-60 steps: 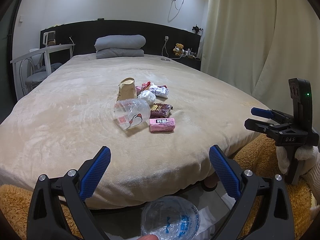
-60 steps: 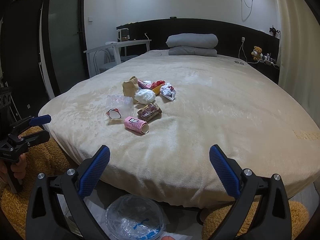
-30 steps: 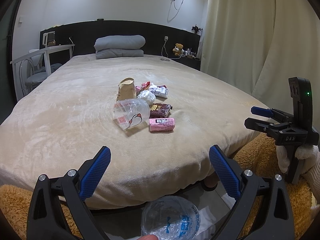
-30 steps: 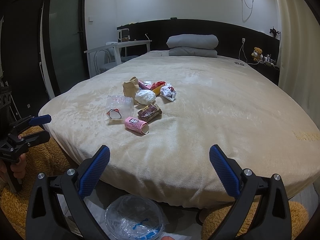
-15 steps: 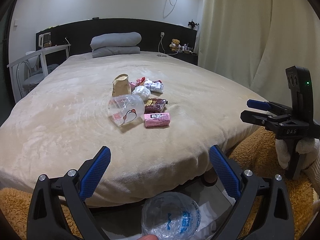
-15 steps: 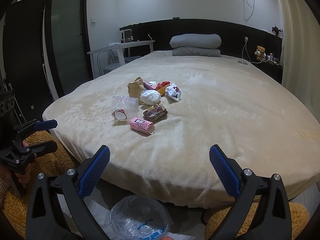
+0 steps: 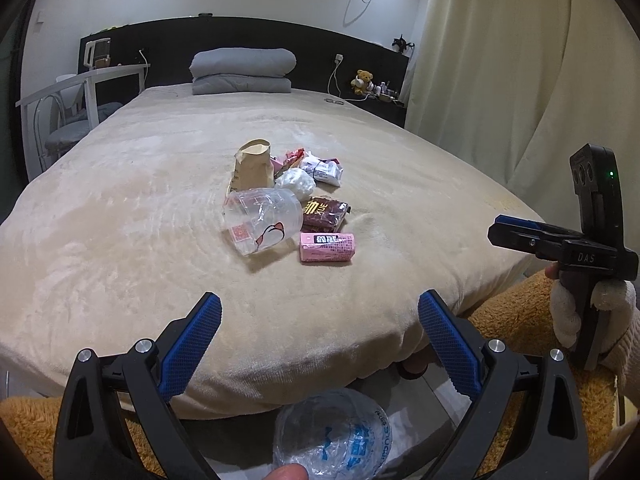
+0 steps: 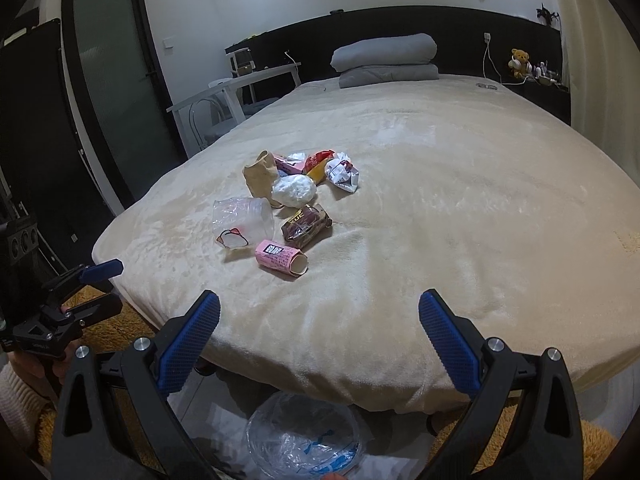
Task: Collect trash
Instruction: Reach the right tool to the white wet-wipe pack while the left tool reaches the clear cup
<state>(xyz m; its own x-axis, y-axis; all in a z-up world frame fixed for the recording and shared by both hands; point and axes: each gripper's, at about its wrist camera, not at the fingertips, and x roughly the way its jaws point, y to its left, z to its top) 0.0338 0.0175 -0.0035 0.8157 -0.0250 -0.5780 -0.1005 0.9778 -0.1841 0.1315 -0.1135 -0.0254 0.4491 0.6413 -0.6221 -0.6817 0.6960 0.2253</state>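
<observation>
Both tongs (image 7: 319, 340) (image 8: 319, 340) have edged closer to the trash pile (image 7: 289, 204).

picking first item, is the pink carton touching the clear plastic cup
Apart. The left wrist view shows a strip of blanket between the pink carton and clear plastic cup.

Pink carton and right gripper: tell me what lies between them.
Only bare beige blanket lies between the pink carton and the open right gripper; the right wrist view shows it.

right gripper (image 8: 319, 322) spread wide near the bed (image 8: 460, 208); pink carton (image 8: 281, 259) nearest of the trash, clear cup (image 8: 244, 221) to its left
</observation>
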